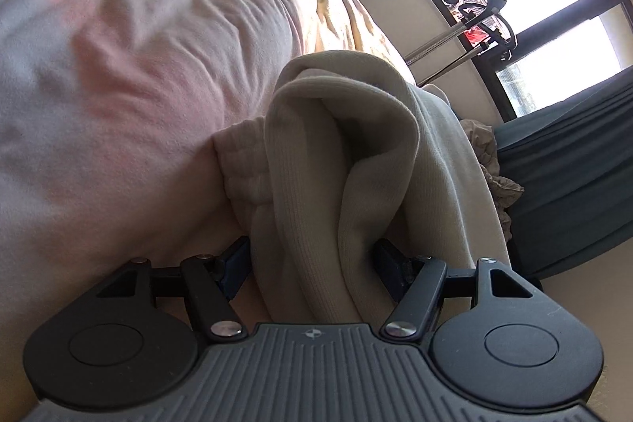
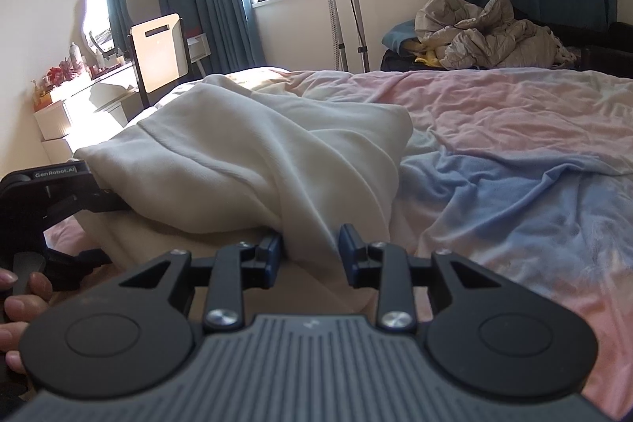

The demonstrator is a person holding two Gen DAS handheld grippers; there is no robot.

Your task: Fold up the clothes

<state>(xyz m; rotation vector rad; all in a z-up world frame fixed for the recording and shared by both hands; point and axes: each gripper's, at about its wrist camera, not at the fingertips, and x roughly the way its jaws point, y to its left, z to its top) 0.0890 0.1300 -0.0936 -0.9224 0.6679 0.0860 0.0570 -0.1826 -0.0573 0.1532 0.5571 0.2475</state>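
Note:
A cream sweatshirt (image 2: 237, 161) lies bunched on the pink and blue bedsheet (image 2: 514, 129). My right gripper (image 2: 310, 248) sits at its near edge. A hanging fold lies between the jaws, which stand slightly apart and do not clamp it. In the left wrist view a thick ribbed roll of the same sweatshirt (image 1: 348, 145) fills the gap of my left gripper (image 1: 312, 260). Those jaws are spread wide and the cloth is loose between them. The left gripper's body (image 2: 47, 192) shows at the left of the right wrist view in a person's hand (image 2: 23, 299), its tips hidden under the cloth.
The wrinkled sheet (image 1: 118, 66) stretches away from the garment. Beyond the bed are a crumpled quilt heap (image 2: 486, 34), a steamer stand (image 2: 348, 6) by the window, a chair (image 2: 158, 54) and a cluttered dressing table (image 2: 79, 78) at the left.

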